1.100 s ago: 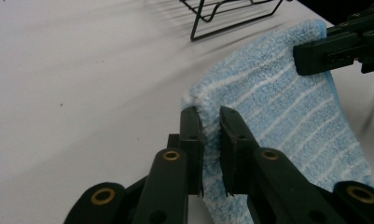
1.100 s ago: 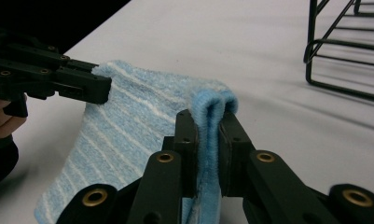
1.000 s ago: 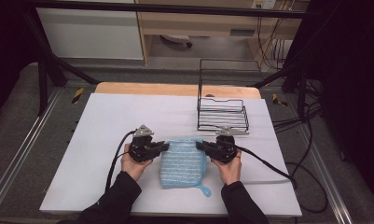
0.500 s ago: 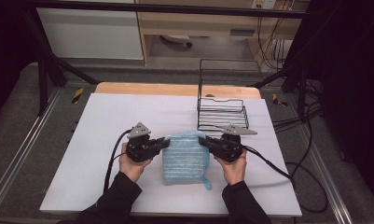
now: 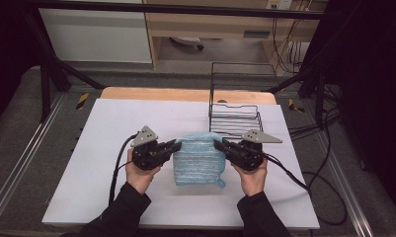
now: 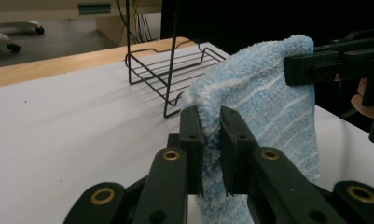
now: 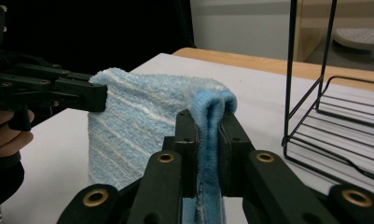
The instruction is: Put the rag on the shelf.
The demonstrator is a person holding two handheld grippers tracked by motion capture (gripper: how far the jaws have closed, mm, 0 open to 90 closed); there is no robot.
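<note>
High view: blue striped towel (image 5: 198,160) at lower centre of frame, folded, hanging between the two grippers with its lower edge at or just above the white table sheet (image 5: 111,128); contact there cannot be told. Left gripper (image 5: 175,146) pinches the towel's upper left corner, right gripper (image 5: 219,145) the upper right corner; both sets of jaws are clamped narrow on the cloth. Left gripper view shows the terry fold squeezed between the black jaws; right gripper view shows the same on a doubled hem. Black wire rack (image 5: 233,116) stands just behind the towel, right of centre, on the sheet. Bare wooden strip (image 5: 185,94) of the tabletop runs along the far edge. Beyond: grey floor, pale cabinet at upper left, cables at upper right. Both hands enter from the bottom edge in dark sleeves, grippers level and pointing inward at each other.
</note>
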